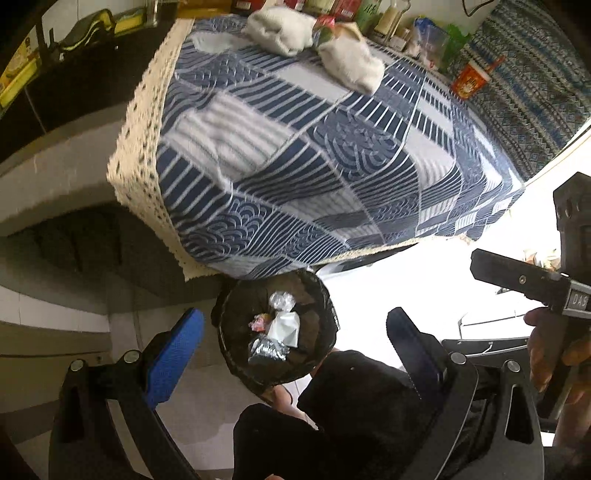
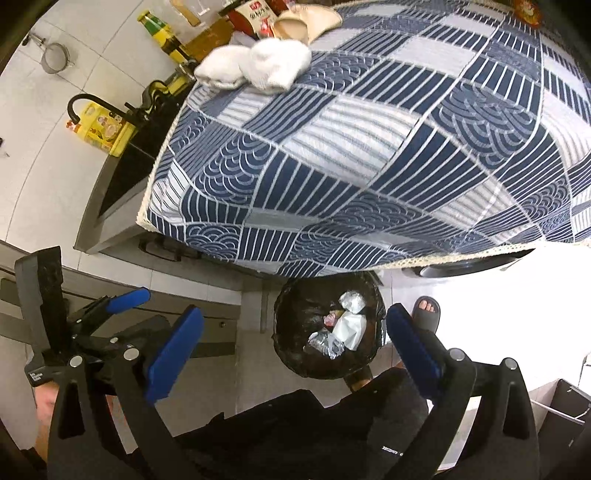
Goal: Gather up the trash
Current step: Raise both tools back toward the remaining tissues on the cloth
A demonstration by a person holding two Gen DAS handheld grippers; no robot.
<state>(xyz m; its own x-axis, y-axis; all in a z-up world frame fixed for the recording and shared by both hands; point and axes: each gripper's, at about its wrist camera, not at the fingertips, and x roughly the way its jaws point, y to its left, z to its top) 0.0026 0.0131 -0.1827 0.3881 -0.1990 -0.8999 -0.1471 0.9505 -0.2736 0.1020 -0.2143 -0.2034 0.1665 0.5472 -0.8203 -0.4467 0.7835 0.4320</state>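
Right gripper (image 2: 295,350) (jaws wide) above bin (image 2: 295,365)

A black-lined bin (image 2: 328,325) sits below between the right gripper's (image 2: 295,339) spread fingers, holding crumpled foil, white plastic, pink scrap.

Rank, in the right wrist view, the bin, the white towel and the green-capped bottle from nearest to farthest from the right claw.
1. Bin, on the floor between the fingers.
2. White towel, far end of the patterned cloth.
3. Green-capped bottle, beyond the towel, upper left.
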